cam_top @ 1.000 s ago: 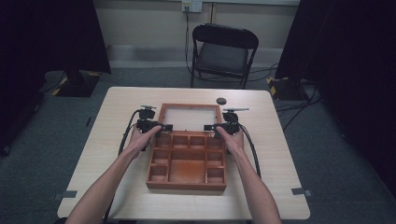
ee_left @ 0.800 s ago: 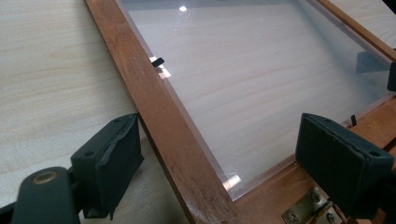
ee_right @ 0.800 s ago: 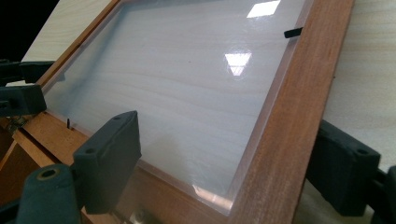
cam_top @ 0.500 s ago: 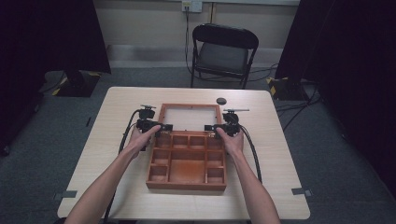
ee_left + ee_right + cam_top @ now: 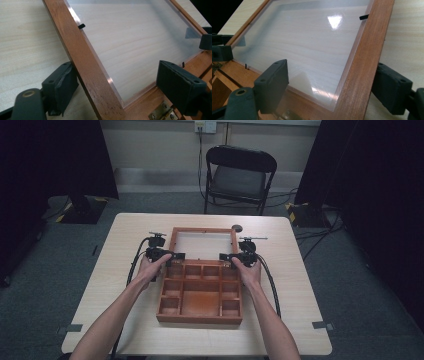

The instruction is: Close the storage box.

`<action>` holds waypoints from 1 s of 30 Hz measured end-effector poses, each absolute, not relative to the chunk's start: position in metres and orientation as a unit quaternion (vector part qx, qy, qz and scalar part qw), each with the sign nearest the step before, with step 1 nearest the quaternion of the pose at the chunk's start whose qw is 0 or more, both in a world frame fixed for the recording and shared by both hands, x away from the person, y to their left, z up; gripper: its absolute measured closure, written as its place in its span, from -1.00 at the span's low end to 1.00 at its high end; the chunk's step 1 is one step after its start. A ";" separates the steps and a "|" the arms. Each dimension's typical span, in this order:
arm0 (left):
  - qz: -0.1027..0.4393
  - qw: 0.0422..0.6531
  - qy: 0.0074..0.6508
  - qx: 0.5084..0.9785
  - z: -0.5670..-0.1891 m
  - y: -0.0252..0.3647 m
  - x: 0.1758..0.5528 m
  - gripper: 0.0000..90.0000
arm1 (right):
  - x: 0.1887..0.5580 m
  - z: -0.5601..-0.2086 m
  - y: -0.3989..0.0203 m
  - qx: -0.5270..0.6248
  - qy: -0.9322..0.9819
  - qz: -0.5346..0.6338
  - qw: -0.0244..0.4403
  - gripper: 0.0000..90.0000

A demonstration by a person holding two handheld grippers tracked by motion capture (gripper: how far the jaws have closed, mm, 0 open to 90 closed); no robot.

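Wooden box [image 5: 200, 292] sits mid-table [image 5: 300, 285], its glazed lid [image 5: 202, 242] laid open flat behind, bare tabletop all round. Left gripper [image 5: 176, 256] straddles the lid's left rail, jaws just closing, pads not yet pressing; right gripper [image 5: 223, 256] straddles the right rail, likewise ungripped. Compartments hold nothing.

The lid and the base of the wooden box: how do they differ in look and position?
The lid is a wooden frame around a clear pane, through which the table shows; the base is solid wood split into compartments. The lid lies open on the far side; the base sits nearer the person. The left gripper and right gripper straddle the lid's side rails, not the base. Both are the same reddish-brown wood, joined by brass hinges.
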State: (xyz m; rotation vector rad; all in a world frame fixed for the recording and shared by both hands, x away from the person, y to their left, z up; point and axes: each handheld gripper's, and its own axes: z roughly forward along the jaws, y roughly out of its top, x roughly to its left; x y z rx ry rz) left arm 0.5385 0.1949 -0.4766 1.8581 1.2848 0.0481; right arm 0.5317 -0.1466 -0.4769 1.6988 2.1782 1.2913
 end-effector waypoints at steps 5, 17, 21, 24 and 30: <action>0.028 0.430 0.505 0.747 -0.474 0.195 0.538 -0.55 | 0.532 -0.471 -0.150 0.557 0.710 0.427 0.053 -0.42; 0.041 0.431 0.501 0.750 -0.466 0.198 0.536 -0.39 | 0.530 -0.463 -0.148 0.558 0.708 0.427 0.072 -0.32; 0.055 0.433 0.493 0.753 -0.462 0.198 0.534 -0.34 | 0.528 -0.458 -0.149 0.560 0.702 0.435 0.074 -0.29; 0.056 0.438 0.491 0.751 -0.458 0.198 0.533 -0.34 | 0.527 -0.455 -0.149 0.556 0.699 0.443 0.077 -0.32; 0.061 0.451 0.483 0.748 -0.450 0.201 0.529 -0.33 | 0.523 -0.450 -0.151 0.549 0.693 0.460 0.081 -0.32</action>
